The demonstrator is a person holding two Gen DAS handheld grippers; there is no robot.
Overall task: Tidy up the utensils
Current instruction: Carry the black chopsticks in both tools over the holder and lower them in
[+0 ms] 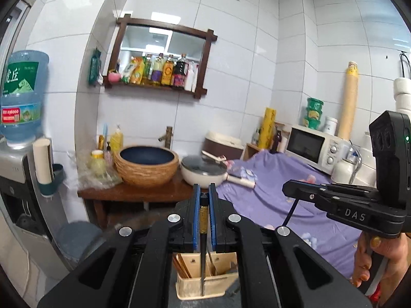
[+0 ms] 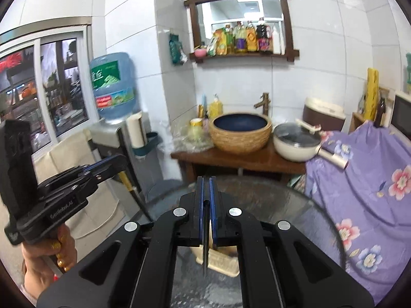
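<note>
My left gripper (image 1: 204,187) is shut on a dark chopstick (image 1: 203,256) with a gold band, which hangs tip-down above a beige utensil holder (image 1: 205,282) that contains several wooden chopsticks. In the right wrist view, my right gripper (image 2: 206,179) is shut on a second dark chopstick (image 2: 205,254), also hanging above the holder (image 2: 221,261). Each gripper shows in the other's view: the right gripper (image 1: 286,188) with its chopstick (image 1: 290,211), and the left gripper (image 2: 123,160) with its chopstick (image 2: 133,190). A person's hand holds each handle.
The holder stands on a round glass table (image 2: 282,205). Behind it, a wooden washstand (image 2: 231,159) carries a woven basin (image 2: 240,131) and a lidded white pot (image 2: 295,141). A purple floral cloth (image 2: 372,179) lies to the right and a water dispenser (image 2: 113,84) to the left.
</note>
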